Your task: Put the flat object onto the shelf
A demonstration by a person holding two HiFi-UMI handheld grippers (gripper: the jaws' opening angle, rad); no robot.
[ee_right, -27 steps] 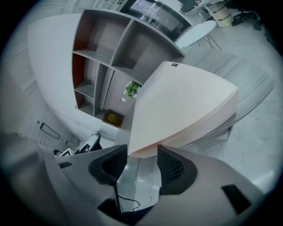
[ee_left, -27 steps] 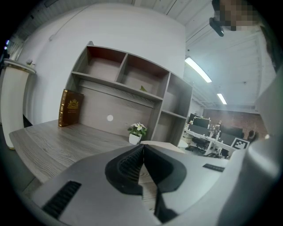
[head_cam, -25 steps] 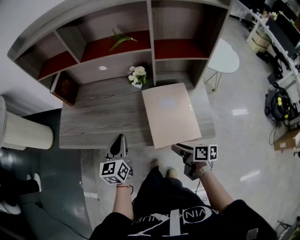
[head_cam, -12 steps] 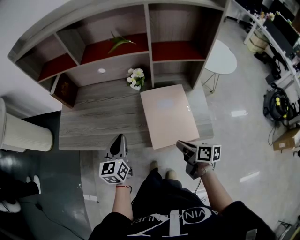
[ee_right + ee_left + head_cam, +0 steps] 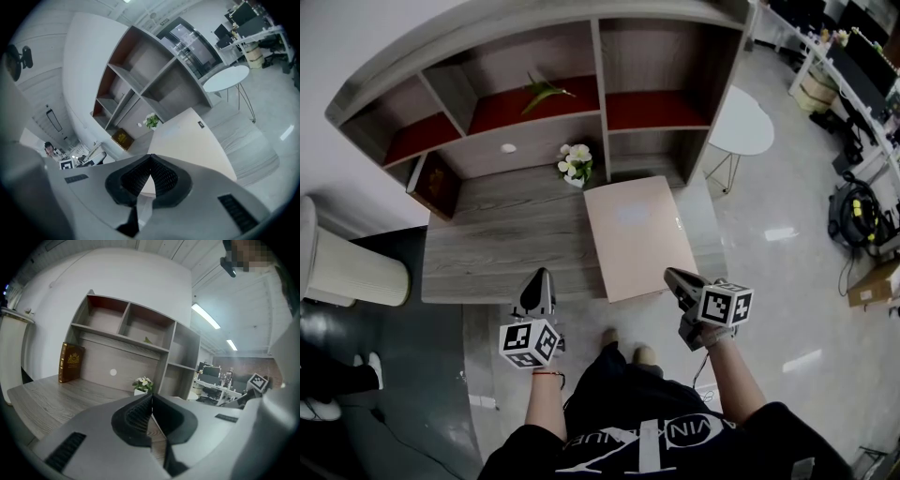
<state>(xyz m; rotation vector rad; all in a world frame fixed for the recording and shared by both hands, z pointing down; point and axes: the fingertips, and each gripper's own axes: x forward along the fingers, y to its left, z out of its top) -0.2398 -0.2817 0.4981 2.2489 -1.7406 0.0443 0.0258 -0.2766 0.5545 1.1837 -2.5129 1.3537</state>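
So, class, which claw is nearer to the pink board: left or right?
Right. The right claw has just closed on the board's near right corner. The left claw hangs shut off the desk's front edge, to the board's left, apart from it.

Right compartment [image 5: 654,66] bare, flower pot [image 5: 576,161] at back of desk [image 5: 506,234], book [image 5: 431,180] far left

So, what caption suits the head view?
Right gripper, fingers just closed on the near corner of the pink flat board, at the wooden desk before the shelf; left gripper shut, empty.
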